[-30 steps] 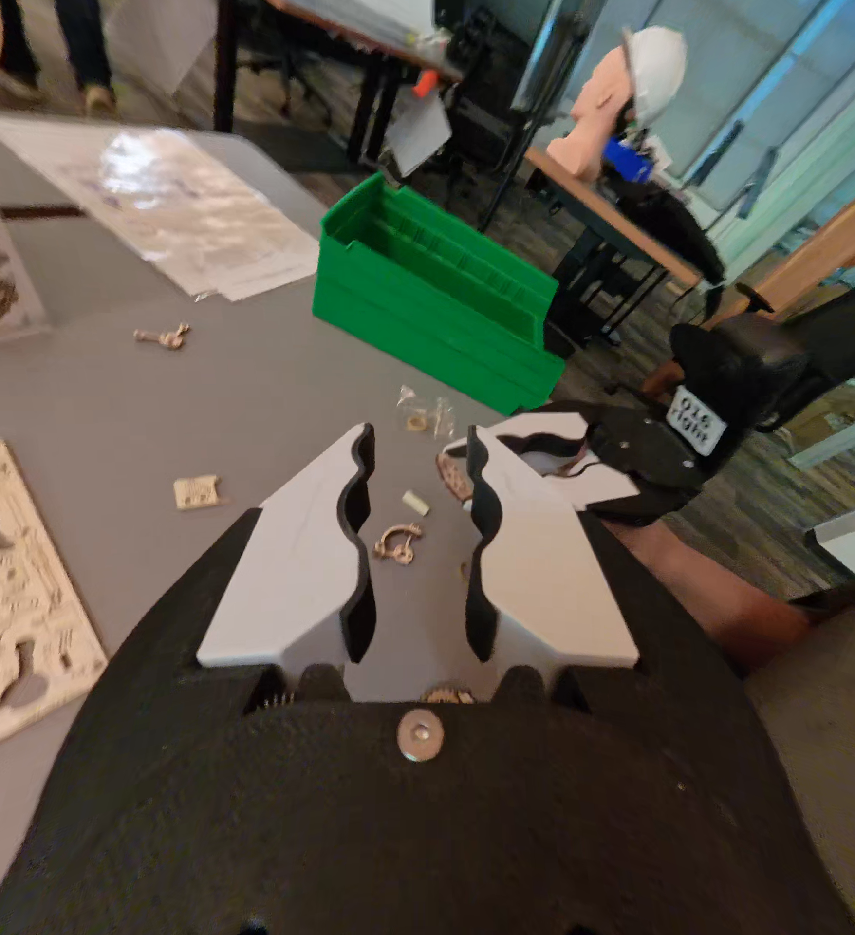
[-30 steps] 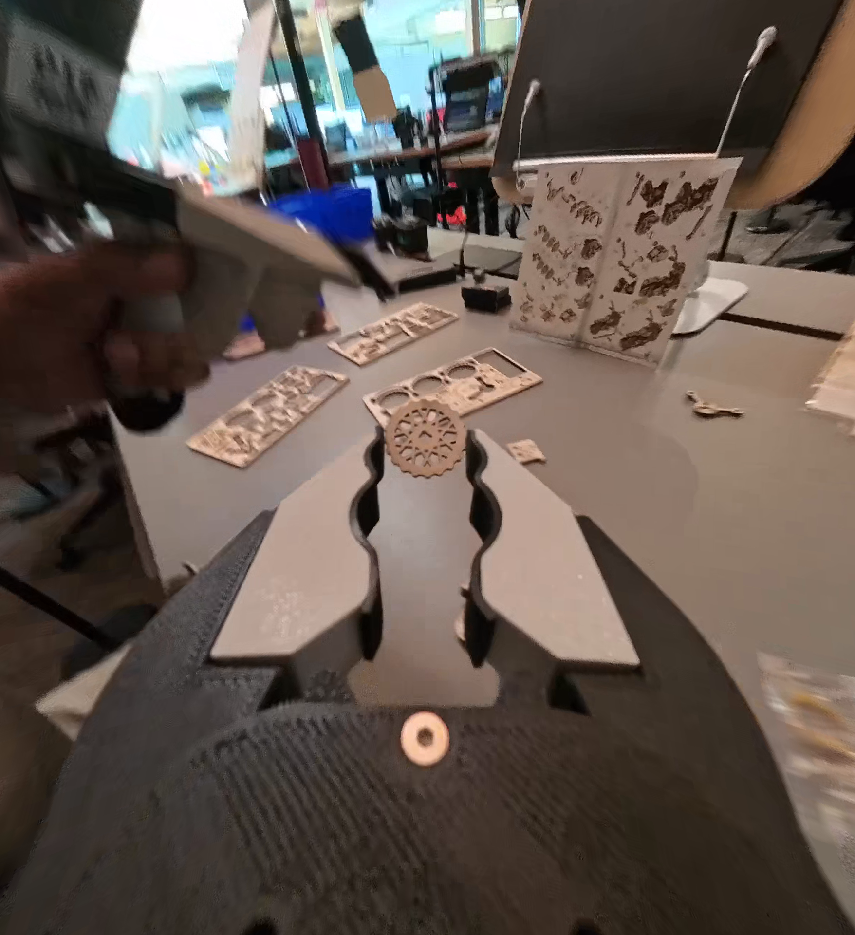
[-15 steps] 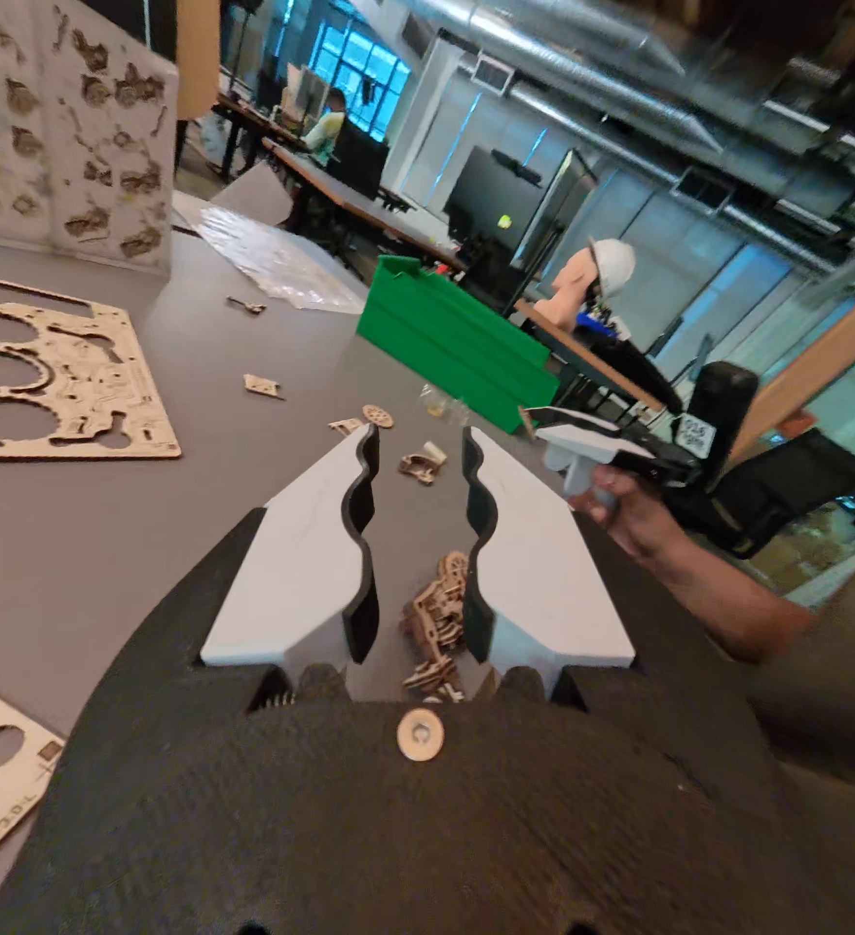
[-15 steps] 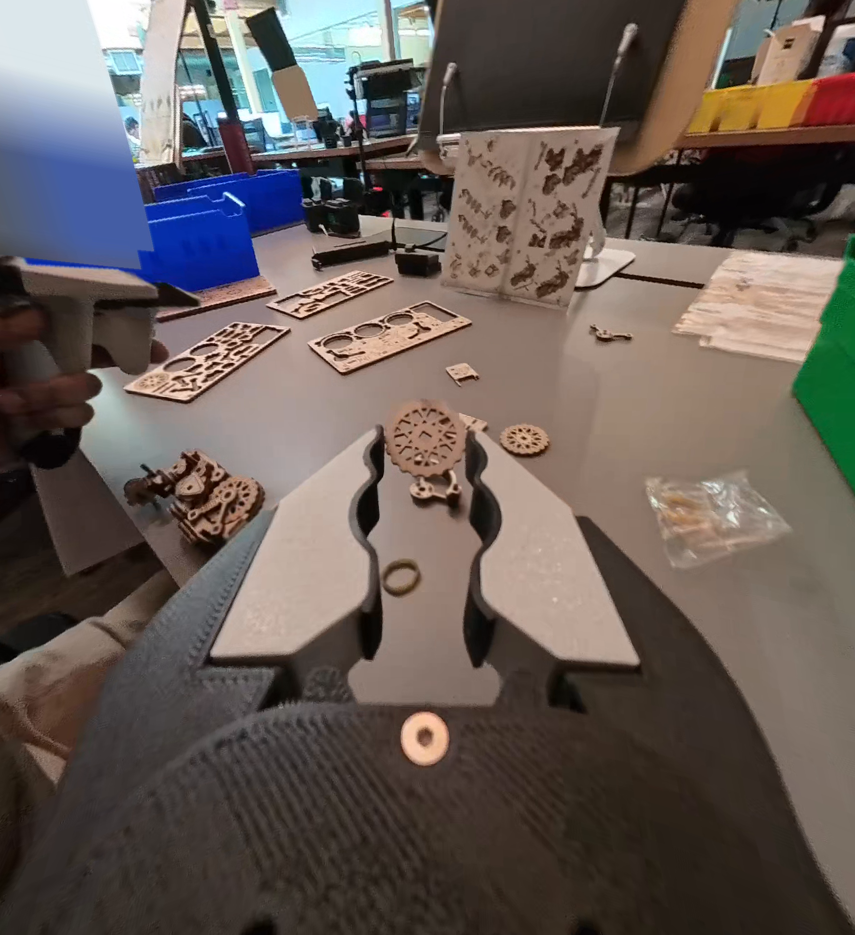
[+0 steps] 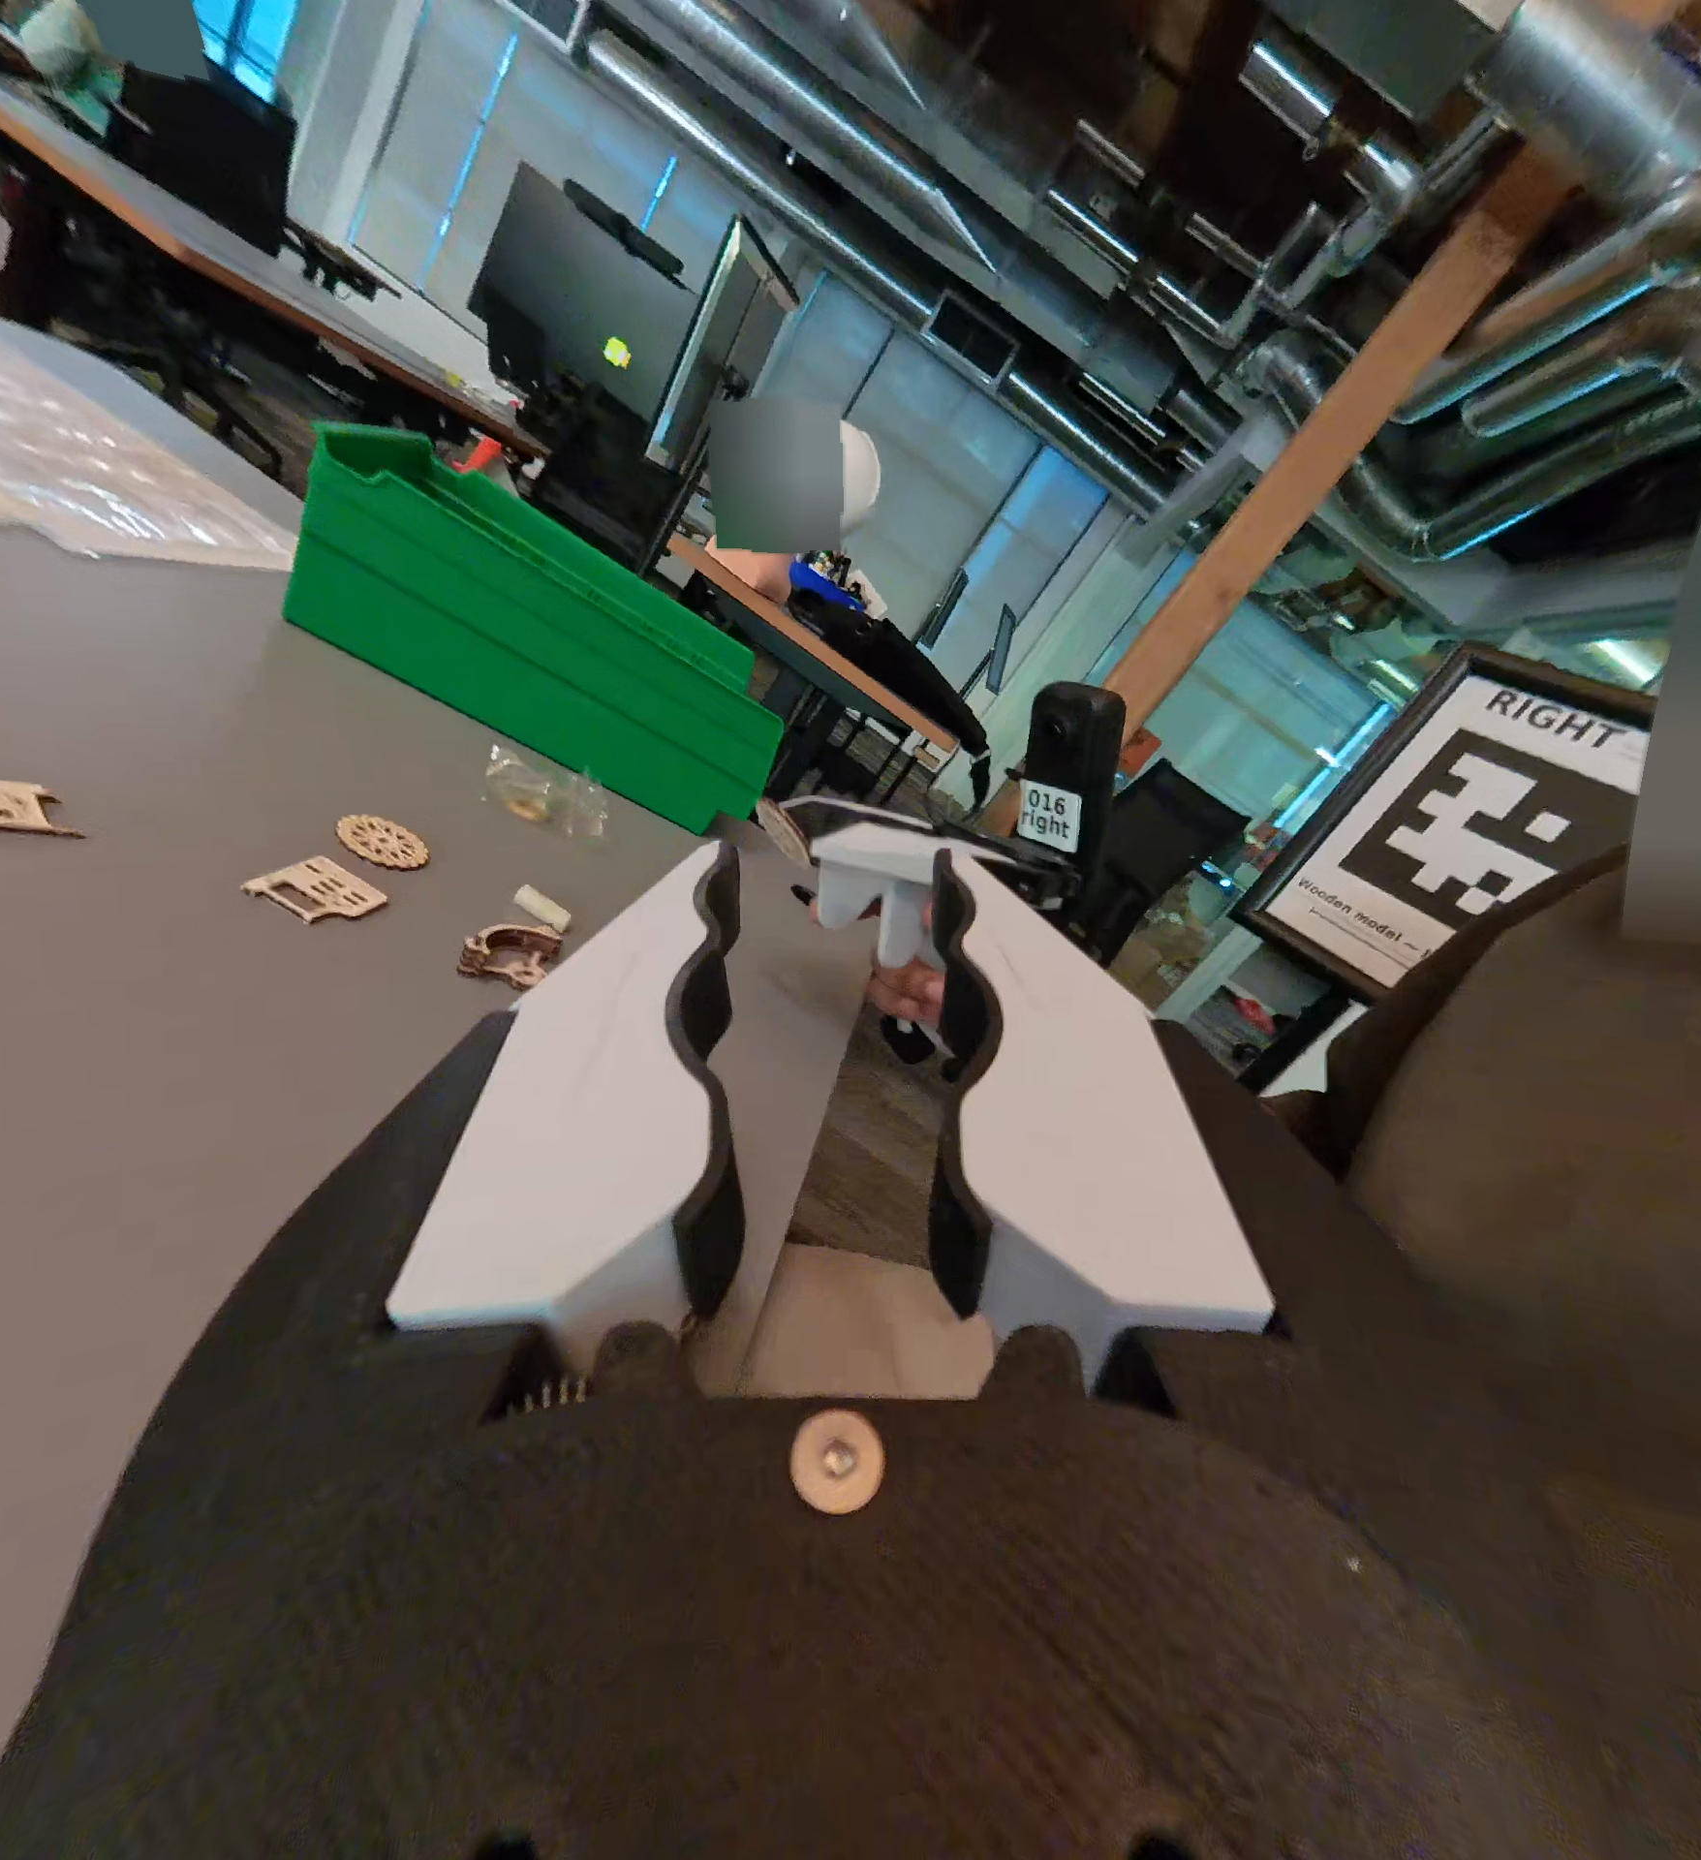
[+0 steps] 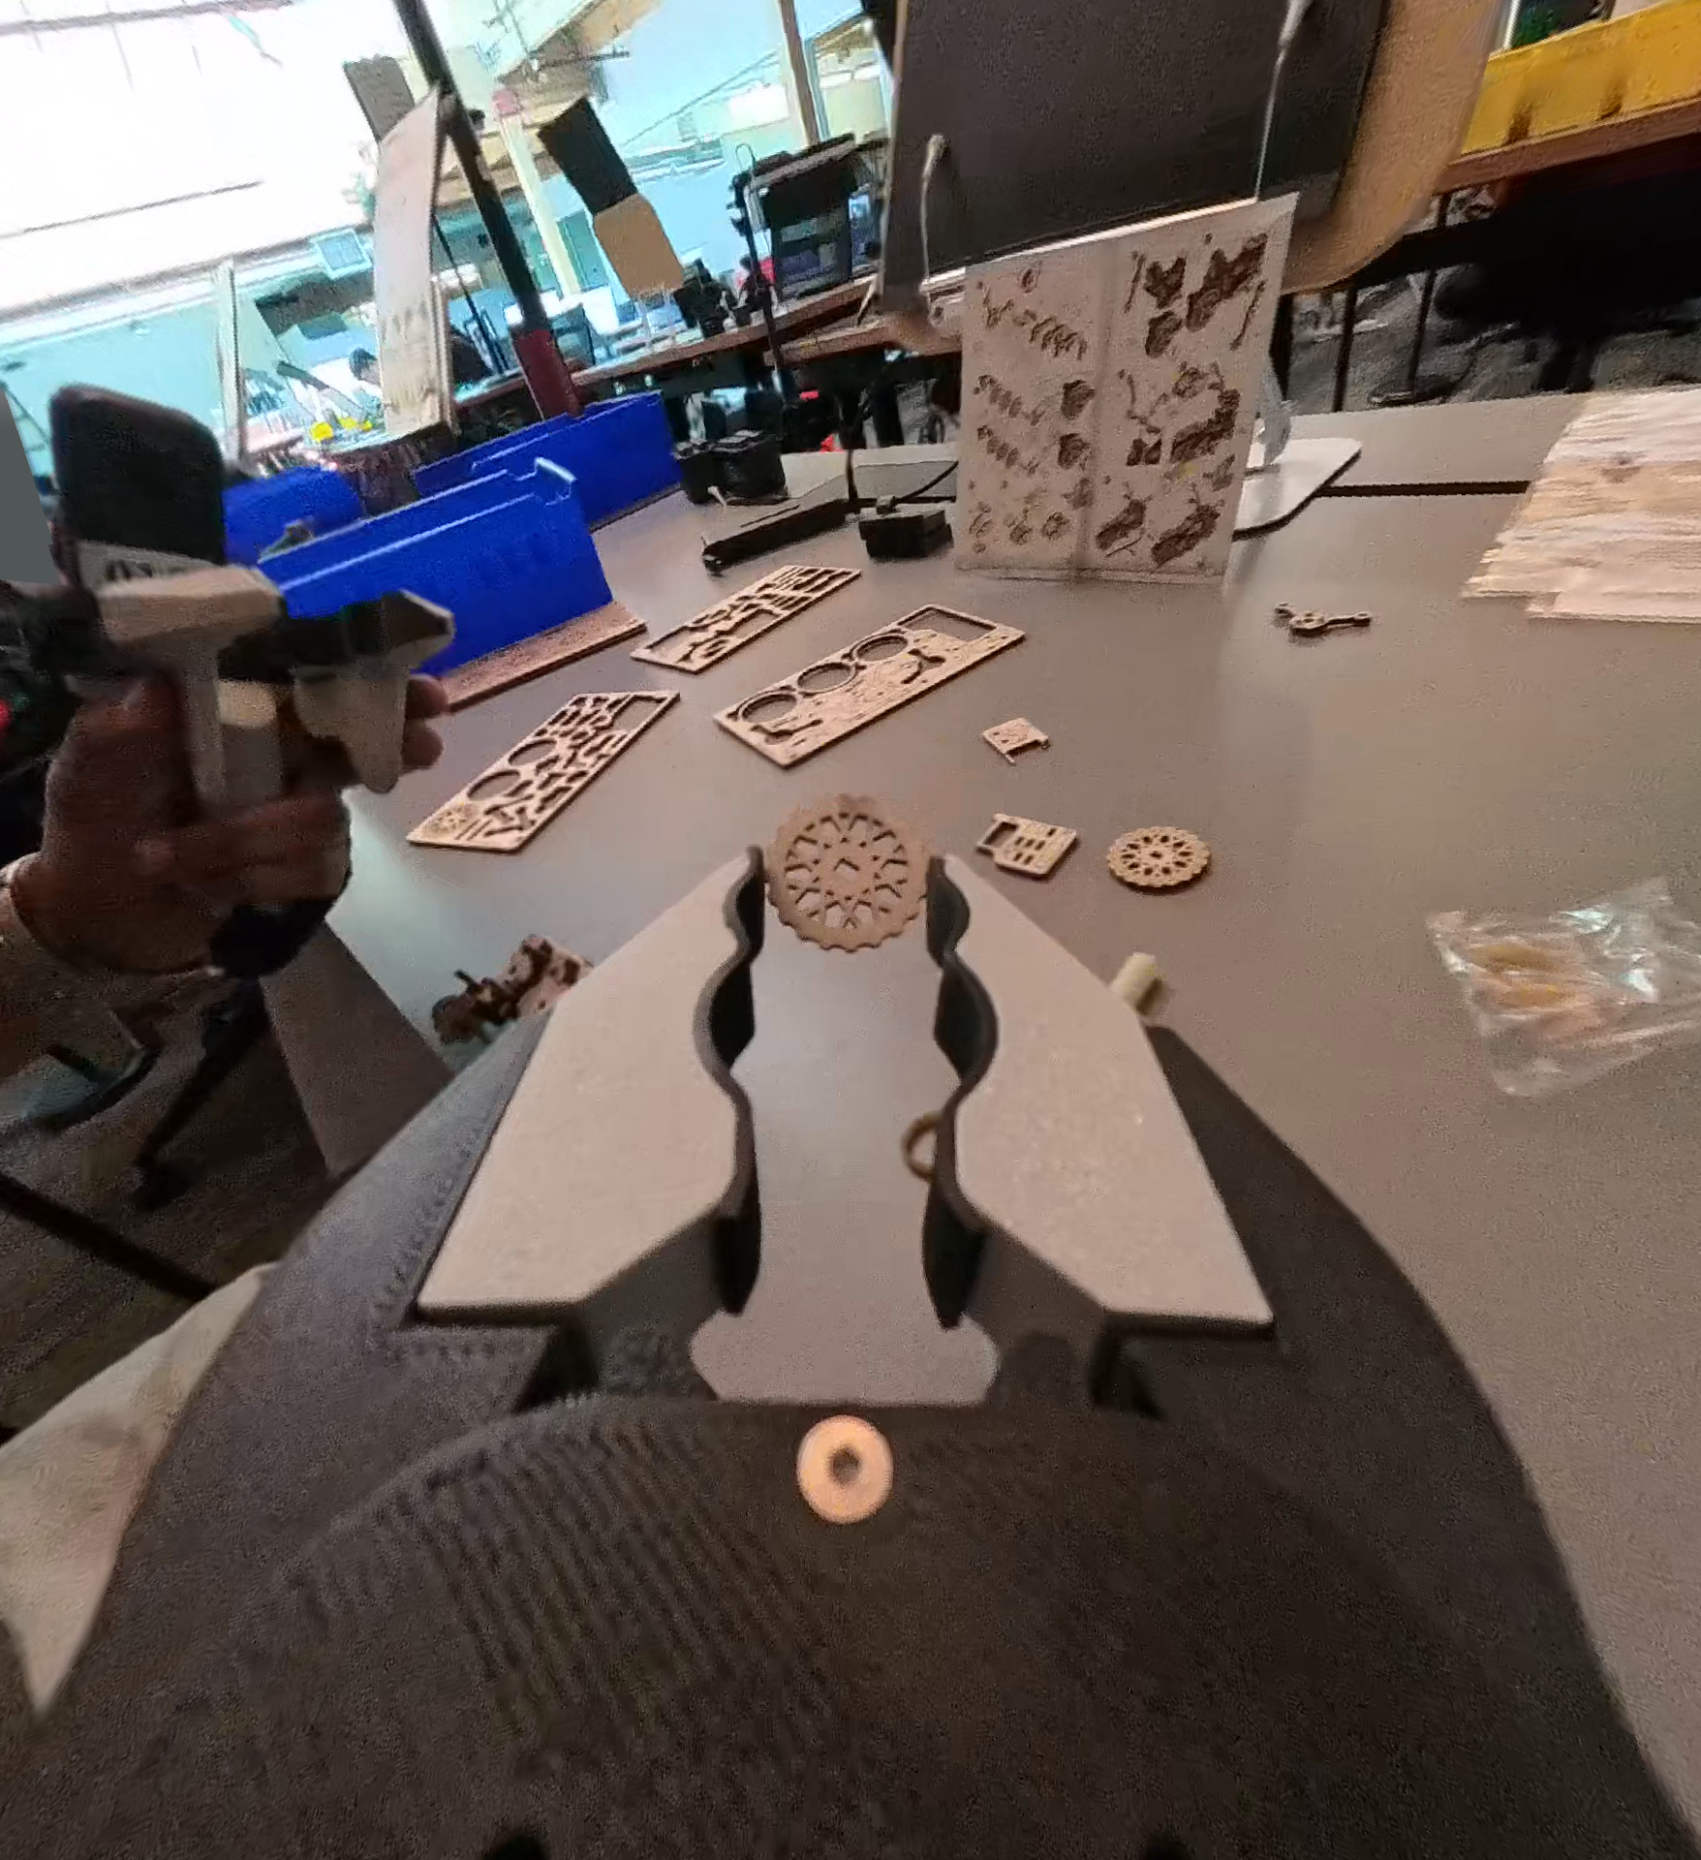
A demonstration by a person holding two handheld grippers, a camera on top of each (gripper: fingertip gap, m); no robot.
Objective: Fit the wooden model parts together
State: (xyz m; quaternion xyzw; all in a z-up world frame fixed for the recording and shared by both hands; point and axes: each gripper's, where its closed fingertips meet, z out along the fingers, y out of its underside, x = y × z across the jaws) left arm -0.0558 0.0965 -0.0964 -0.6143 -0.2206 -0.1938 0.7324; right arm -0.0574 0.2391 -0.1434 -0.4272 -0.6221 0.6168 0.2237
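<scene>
My right gripper (image 6: 841,868) is shut on a round wooden gear (image 6: 846,891), held upright at its fingertips above the grey table (image 6: 1330,1208). My left gripper (image 5: 831,876) is open and empty, raised over the table's near edge and pointing at the right gripper (image 5: 872,856). It also shows in the right wrist view (image 6: 363,664), held in a hand at the left. A partly built wooden model (image 6: 514,991) sits at the table edge, half hidden by my right finger. A second gear (image 6: 1157,858), a flat slotted part (image 6: 1026,843) and a small ring (image 6: 919,1142) lie on the table.
A green bin (image 5: 524,624) stands at the far side. A plastic bag (image 6: 1591,981) of small parts lies to the right. Punched wooden sheets (image 6: 867,684) and blue bins (image 6: 464,564) are at the back left. An open instruction sheet (image 6: 1118,403) stands upright behind them. A curved part (image 5: 509,951) and a white dowel (image 5: 543,908) lie near the left gripper. The grippers' ends are close to 15 centimeters from one another.
My left gripper has swung up and to the right, off the model and past the table edge. My right gripper still holds the gear and has turned a little left.
</scene>
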